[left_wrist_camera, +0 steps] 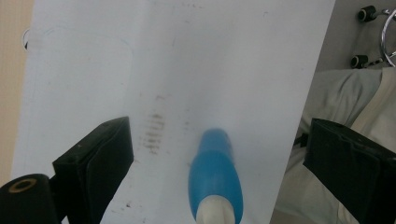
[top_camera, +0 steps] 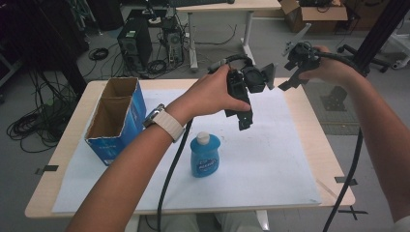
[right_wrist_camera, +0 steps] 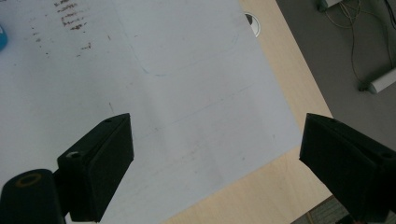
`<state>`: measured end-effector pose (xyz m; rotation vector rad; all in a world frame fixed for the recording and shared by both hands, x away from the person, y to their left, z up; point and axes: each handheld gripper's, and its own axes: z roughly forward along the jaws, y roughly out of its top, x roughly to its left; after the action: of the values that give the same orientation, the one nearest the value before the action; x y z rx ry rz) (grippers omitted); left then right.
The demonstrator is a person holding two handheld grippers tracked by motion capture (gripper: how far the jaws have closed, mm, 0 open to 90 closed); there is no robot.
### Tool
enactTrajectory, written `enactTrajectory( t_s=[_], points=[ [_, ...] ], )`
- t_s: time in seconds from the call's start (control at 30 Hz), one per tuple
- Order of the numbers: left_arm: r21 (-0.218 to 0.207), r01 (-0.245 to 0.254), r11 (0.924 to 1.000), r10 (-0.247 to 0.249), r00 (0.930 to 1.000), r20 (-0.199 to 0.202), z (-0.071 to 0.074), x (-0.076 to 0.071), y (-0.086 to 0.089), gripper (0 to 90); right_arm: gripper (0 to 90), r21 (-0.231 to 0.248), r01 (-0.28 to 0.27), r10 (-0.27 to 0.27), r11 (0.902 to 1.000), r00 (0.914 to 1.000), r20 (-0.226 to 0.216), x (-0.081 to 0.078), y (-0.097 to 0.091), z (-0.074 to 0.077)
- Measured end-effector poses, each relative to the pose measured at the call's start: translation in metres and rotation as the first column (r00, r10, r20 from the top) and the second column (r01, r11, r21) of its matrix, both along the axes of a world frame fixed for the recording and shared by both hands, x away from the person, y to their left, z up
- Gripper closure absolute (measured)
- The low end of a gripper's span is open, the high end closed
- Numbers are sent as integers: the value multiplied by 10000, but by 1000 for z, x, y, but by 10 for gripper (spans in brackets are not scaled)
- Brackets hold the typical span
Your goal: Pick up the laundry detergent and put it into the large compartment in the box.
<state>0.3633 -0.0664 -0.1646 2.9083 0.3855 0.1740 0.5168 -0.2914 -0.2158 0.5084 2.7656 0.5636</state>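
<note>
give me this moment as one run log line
left gripper: open, above blue bottle, apart | right gripper: open, holds nothing | bottle: upright on white sheet | cardboard box: at left, top open

L gripper (top_camera: pixel 244 104) above blue bottle (top_camera: pixel 205 155), R gripper (top_camera: pixel 300 60) raised, cardboard box (top_camera: pixel 116 118) at left

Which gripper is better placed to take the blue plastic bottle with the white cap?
Left. The left gripper hangs open above the blue plastic bottle, facing it; the right gripper is over the table's far right edge.
</note>
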Motion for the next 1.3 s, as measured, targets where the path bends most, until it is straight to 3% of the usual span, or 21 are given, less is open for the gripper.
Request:
enactTrajectory(
  t_s=[0.23, 0.6, 0.93, 1.3],
  points=[
    [-241, -49, 9997, 53, 9999, 158, 10, -5, 1, 69, 99, -89, -49, 48, 9999, 10000, -36, -3, 0, 0],
    [-194, -79, 9998, 81, 9999, 132, 13, -9, 8, 63, 99, -32, -42, 42, 10000, 10000, 82, -8, 1, 4],
    [-450, -483, 9978, 494, 9985, 231, 17, -14, 26, 58, 100, -104, -111, 112, 9999, 9999, 94, -8, 4, 3],
    [-266, -426, 9987, 427, 9991, 59, 12, -18, 39, 61, 100, -157, -144, 146, 9998, 9999, 86, -9, 5, 2]
  ],
)
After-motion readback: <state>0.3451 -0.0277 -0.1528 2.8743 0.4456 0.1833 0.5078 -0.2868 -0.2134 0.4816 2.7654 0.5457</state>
